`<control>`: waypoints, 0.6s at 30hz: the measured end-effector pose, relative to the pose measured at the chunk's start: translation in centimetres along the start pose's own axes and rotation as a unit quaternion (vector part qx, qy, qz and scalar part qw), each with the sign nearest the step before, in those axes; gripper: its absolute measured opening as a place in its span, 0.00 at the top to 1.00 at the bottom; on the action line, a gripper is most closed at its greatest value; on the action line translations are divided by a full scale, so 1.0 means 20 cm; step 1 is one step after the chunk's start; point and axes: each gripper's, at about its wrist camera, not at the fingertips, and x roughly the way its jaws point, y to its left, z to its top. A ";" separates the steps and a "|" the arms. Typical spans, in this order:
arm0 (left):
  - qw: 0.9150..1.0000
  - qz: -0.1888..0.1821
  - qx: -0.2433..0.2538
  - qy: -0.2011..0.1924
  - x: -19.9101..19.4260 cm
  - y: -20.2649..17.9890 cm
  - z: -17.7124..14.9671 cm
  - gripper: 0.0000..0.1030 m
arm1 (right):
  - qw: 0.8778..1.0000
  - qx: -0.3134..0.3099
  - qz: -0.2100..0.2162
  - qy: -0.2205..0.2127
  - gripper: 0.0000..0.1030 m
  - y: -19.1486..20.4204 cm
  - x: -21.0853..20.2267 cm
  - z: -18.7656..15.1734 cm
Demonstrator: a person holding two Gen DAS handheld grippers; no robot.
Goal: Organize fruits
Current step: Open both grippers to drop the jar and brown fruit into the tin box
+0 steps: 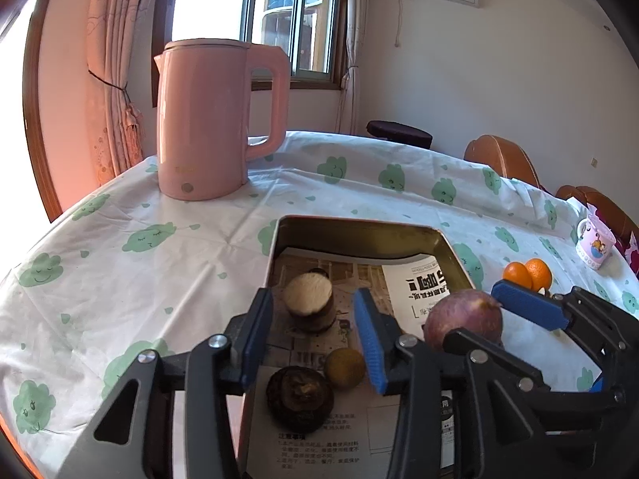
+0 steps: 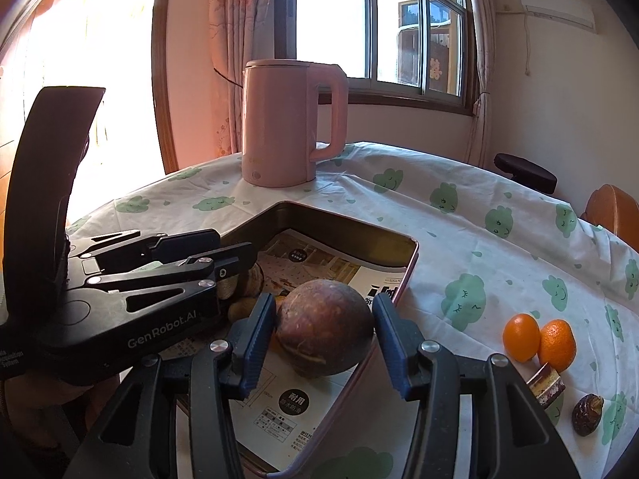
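A gold metal tray (image 1: pixel 279 239) lined with printed paper sits on the table. In it lie a cut brown cylinder with a white top (image 1: pixel 309 301), a dark round fruit (image 1: pixel 299 397) and a small green-brown fruit (image 1: pixel 344 367). My left gripper (image 1: pixel 313 337) is open and empty above them. My right gripper (image 2: pixel 325 337) has its jaws on both sides of a round purple-brown fruit (image 2: pixel 325 337), which rests at the tray's right edge (image 2: pixel 411 267); small gaps show at both pads. That fruit also shows in the left wrist view (image 1: pixel 463 319). Two oranges (image 2: pixel 539 341) lie on the cloth to the right.
A pink kettle (image 1: pixel 215 119) stands behind the tray. A cartoon mug (image 1: pixel 595 243) sits at the table's far right. A dark date-like fruit (image 2: pixel 587 413) and a striped brown piece (image 2: pixel 547 383) lie near the oranges. Orange chairs (image 1: pixel 499 155) stand beyond the table.
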 end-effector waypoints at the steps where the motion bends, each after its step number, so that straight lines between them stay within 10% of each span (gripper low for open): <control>1: 1.000 0.001 0.001 -0.002 0.00 0.00 0.00 0.55 | 1.000 0.002 -0.001 -0.003 0.45 0.00 0.00 0.00; 6: 1.000 0.016 -0.004 -0.020 -0.04 0.00 0.00 0.30 | 1.000 0.014 -0.001 -0.021 0.38 -0.02 -0.04 0.00; 18: 1.000 0.006 0.006 -0.030 -0.07 -0.04 0.00 0.30 | 0.998 0.040 -0.022 -0.054 0.27 -0.06 -0.12 -0.02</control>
